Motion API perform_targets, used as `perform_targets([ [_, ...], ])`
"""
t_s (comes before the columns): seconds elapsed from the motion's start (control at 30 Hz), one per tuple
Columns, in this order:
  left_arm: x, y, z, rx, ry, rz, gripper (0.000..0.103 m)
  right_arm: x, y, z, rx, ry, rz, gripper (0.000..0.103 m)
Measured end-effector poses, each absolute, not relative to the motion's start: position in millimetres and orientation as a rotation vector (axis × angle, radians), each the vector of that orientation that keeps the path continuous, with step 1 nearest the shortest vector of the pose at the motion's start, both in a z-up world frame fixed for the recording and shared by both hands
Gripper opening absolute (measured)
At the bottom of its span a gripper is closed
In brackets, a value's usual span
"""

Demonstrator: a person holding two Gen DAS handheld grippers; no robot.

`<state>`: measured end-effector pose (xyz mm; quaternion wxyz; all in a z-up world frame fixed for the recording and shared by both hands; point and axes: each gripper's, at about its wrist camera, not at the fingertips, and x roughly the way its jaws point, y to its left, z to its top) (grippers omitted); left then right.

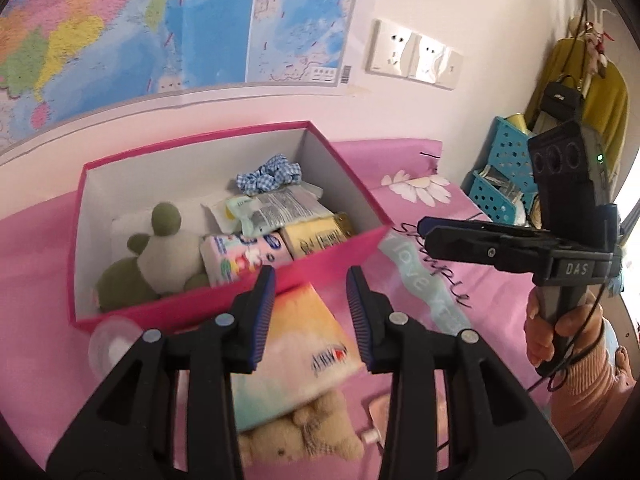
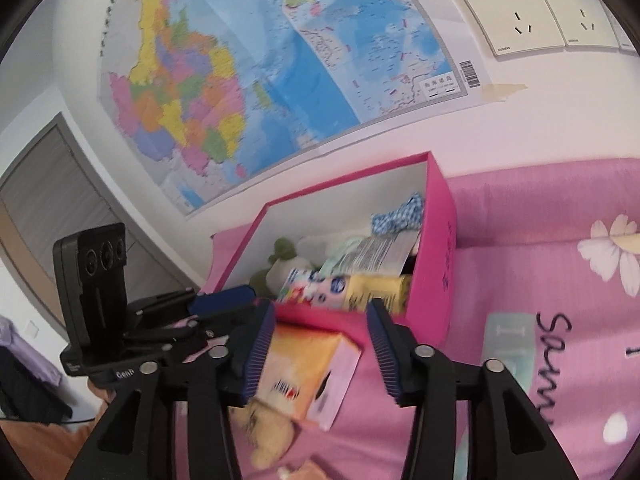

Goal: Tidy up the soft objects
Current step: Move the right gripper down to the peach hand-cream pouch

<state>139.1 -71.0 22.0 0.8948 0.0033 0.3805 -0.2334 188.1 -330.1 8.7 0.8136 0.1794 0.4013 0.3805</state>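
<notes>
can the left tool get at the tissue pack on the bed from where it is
Probably yes. The left tool is open, with the tissue pack right between and below its fingers, nothing lying over it. The pink box sits just behind it.

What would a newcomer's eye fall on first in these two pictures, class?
The bright pink box stands open on the pink bedsheet, full of soft things, a green plush toy among them. Behind it a colourful map covers the wall. In front, a tissue pack lies partly on a beige teddy bear.
</notes>
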Motion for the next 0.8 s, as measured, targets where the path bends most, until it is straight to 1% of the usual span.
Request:
perform_targets([
  [0.27, 94, -53, 13, -0.016, 0.788, -0.492, 0.039, 147, -332, -4, 0.345, 0.908, 0.828, 0.063],
  [0.5, 60, -46, -8, -0.03, 0.827, -0.495, 0.039, 123, -338, -30, 0.37, 0.982, 0.81, 0.063],
  [0.8, 33, -59, -43, -0.024, 0.913, -0.529, 0.04, 94, -339, -58, 0.371, 1.068, 0.771, 0.063],
])
